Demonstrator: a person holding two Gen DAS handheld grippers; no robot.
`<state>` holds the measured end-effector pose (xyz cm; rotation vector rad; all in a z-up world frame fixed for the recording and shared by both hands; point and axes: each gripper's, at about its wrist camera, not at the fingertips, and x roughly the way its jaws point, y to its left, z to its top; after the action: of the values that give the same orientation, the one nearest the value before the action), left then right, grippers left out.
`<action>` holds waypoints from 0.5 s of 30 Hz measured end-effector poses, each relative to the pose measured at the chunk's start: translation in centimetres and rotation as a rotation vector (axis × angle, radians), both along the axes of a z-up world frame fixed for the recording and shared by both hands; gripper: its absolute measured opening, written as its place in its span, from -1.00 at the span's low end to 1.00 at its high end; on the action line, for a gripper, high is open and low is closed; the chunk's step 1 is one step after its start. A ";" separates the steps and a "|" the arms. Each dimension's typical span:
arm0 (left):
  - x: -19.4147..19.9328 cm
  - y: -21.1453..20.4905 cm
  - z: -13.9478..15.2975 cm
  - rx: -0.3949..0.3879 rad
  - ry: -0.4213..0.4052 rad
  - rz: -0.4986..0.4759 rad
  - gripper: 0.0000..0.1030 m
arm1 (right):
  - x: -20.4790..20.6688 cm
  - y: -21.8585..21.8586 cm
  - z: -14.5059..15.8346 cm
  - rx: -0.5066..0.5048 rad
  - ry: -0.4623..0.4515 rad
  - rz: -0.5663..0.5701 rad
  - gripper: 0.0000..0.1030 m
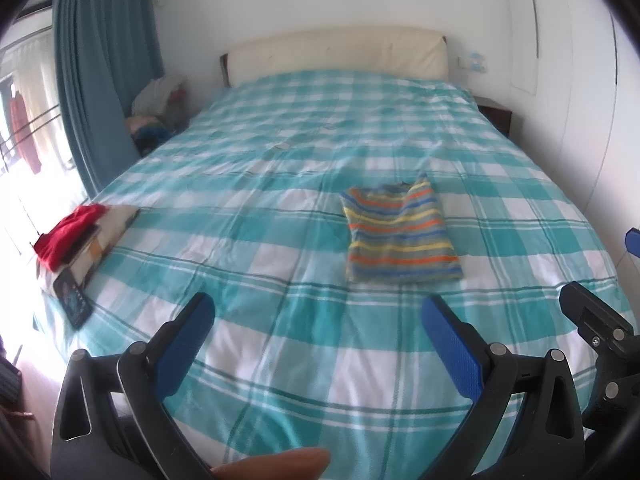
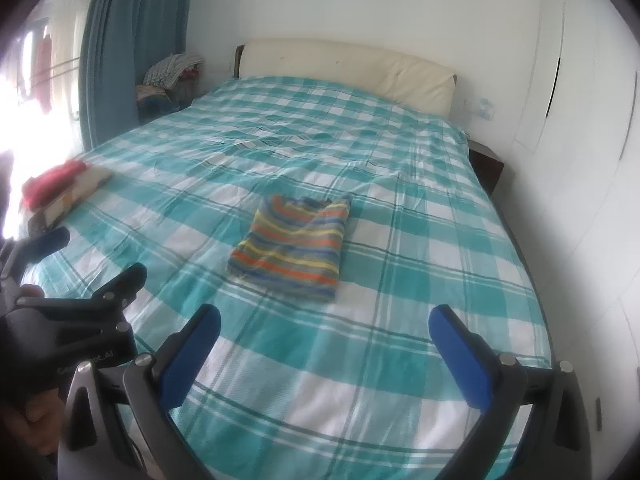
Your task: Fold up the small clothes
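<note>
A small striped garment (image 1: 400,234) lies folded into a flat rectangle on the teal checked bed cover (image 1: 280,184); it also shows in the right wrist view (image 2: 294,246). My left gripper (image 1: 318,312) is open and empty, held above the near part of the bed, short of the garment. My right gripper (image 2: 325,322) is open and empty too, also nearer than the garment. The right gripper's body shows at the right edge of the left wrist view (image 1: 600,328). The left gripper's body shows at the left of the right wrist view (image 2: 60,300).
A red folded garment (image 1: 70,230) lies on a pile of folded clothes at the bed's left edge, with a dark tablet (image 1: 74,300) beside it. A cream headboard (image 1: 340,54), blue curtain (image 1: 104,80), a clothes heap (image 1: 160,108) and a dark nightstand (image 1: 496,114) surround the bed.
</note>
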<state>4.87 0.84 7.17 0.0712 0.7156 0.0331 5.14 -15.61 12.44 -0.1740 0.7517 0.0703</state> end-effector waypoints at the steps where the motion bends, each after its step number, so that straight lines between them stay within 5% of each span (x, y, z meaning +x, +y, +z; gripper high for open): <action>1: 0.0 -0.1 0.0 0.000 -0.001 -0.001 1.00 | 0.0 0.0 0.0 0.000 0.000 -0.003 0.99; 15: 0.2 -0.1 -0.2 0.000 0.016 0.007 0.99 | 0.0 -0.1 0.0 -0.007 -0.002 -0.010 0.99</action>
<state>5.03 0.74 6.99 0.0693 0.7318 0.0395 5.18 -15.75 12.48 -0.1767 0.7511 0.0583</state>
